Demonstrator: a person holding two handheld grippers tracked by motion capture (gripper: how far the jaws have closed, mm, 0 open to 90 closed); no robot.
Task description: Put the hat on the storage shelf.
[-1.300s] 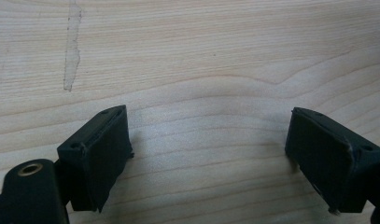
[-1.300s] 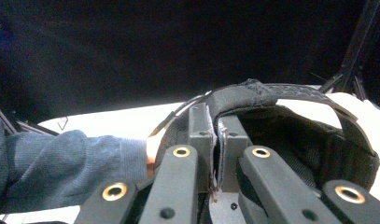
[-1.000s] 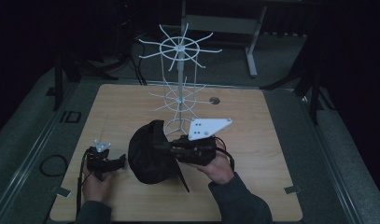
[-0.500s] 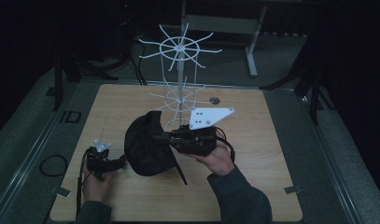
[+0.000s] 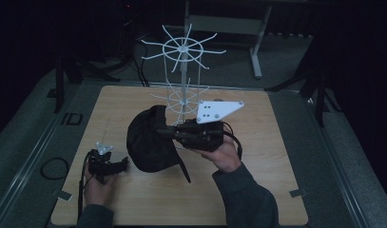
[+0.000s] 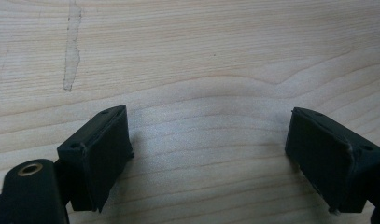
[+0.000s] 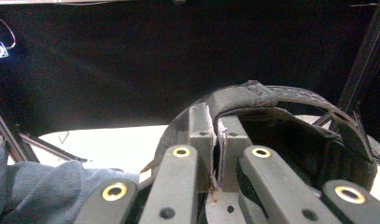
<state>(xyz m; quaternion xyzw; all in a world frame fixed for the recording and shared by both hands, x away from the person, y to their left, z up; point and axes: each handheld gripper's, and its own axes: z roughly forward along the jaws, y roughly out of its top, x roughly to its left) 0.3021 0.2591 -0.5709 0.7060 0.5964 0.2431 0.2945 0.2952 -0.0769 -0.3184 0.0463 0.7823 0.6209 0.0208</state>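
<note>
— The right gripper point(image 5: 165, 132) has its jaws pinched tight on the rim of that black cap point(image 5: 148, 140), holding it above the table point(image 5: 276, 142), just in front of the white wire rack point(image 5: 182, 80).

— And the left gripper point(image 5: 116, 164)?

— Low over the wood, jaws wide apart, nothing between them.

From my high view I look forward and down over the whole wooden table point(image 5: 257, 199). My left gripper view stares straight down at that same tabletop point(image 6: 201, 56) from very close. My right gripper view faces level toward the dark room, tight on the black cap point(image 7: 271, 100), which the high view shares point(image 5: 148, 142).
</note>
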